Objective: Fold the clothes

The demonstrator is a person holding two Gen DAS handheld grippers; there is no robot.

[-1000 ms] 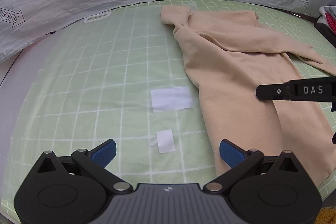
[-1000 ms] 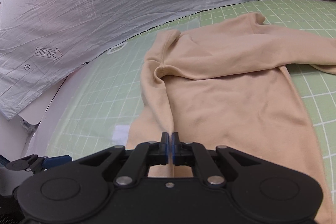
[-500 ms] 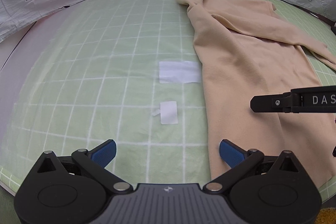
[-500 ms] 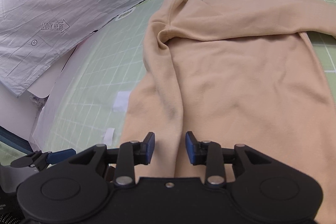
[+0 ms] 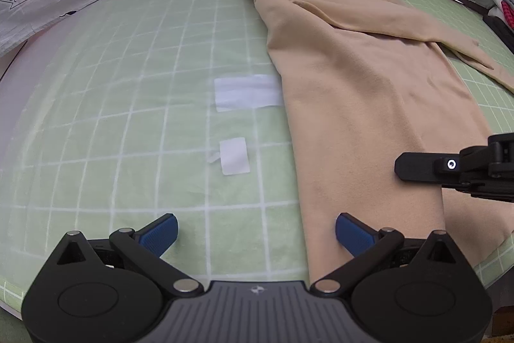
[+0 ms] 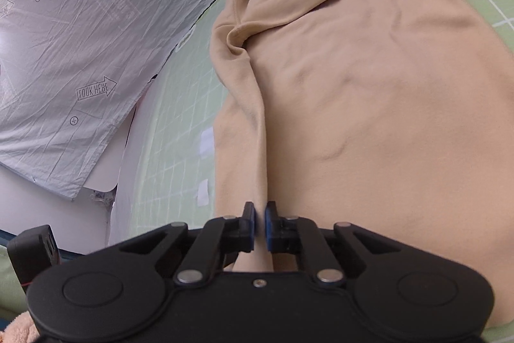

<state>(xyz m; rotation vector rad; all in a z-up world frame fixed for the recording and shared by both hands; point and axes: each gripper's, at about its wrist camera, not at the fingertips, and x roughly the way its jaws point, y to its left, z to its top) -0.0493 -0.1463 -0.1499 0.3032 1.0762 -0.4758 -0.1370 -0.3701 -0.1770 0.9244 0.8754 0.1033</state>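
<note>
So the piece is a plain beige long-sleeve top [image 5: 359, 105], soft fleecy-looking knit, no print on it. It's lying mostly flat on the green grid mat [image 5: 128, 118], body stretched long with the hem toward the near edge. One sleeve [image 5: 401, 24] is folded across the chest and trails off the far side onto the mat. Up at the far corner the fabric bunches into a little curled fold [image 6: 237, 34]. Running down from there, a raised ridge of cloth [image 6: 257, 134] along the left side is pinched up off the mat near the hem. A few light wrinkles cross the body.
</note>
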